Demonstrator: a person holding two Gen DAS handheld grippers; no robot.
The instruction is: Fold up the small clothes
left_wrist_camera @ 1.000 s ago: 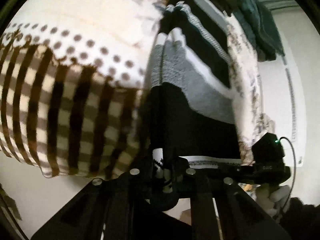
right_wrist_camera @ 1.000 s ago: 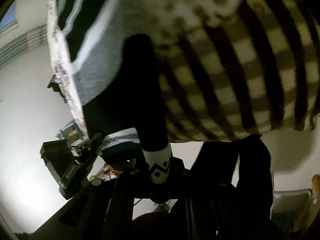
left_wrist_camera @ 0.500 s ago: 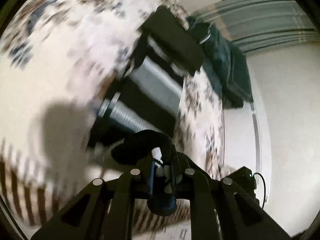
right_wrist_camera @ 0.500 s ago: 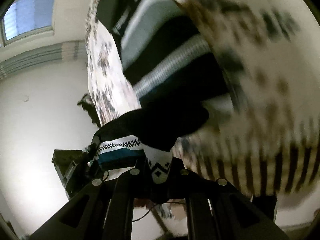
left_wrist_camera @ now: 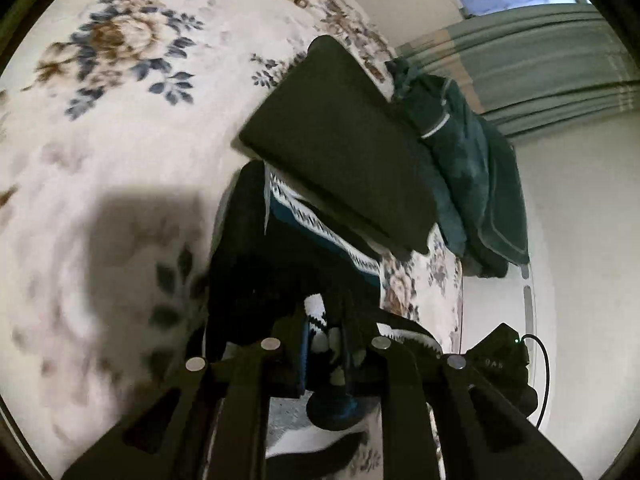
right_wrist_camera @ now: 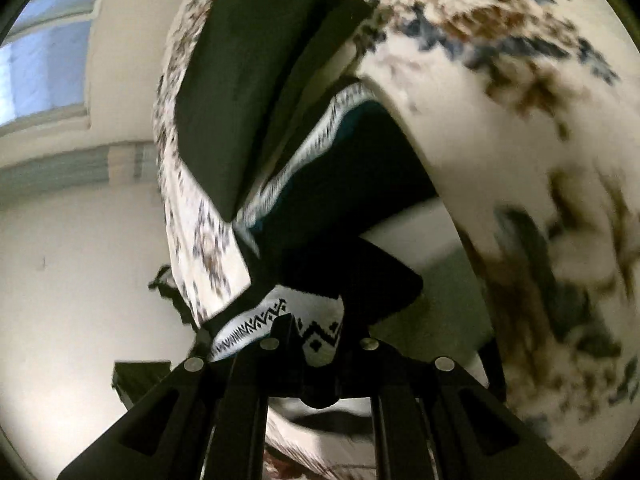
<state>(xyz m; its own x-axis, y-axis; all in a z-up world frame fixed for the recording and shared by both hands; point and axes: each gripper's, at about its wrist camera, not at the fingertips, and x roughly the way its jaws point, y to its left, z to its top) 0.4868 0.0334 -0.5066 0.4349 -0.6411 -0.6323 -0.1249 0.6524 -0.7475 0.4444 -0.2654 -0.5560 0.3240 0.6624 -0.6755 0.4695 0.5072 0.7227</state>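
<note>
left gripper (left_wrist_camera: pixel 326 330) pinching patterned white cuff of black garment (left_wrist_camera: pixel 256 264), right gripper (right_wrist_camera: pixel 316 334) clamped on same cuff band, garment draped over floral bedspread (left_wrist_camera: pixel 120 120), dark flat folded piece (left_wrist_camera: pixel 340 140) just beyond, teal clothes pile (left_wrist_camera: pixel 472 168) behind

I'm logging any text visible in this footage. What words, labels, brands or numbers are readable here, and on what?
"OAK" is my best reading of the faint raised lettering on the black device seen at lower right in the left wrist view; it is too dim to be sure.
No other text: the white cuff of the black garment, pinched by the right gripper, carries only a zigzag and diamond pattern, and the bedspread only flowers.
</note>
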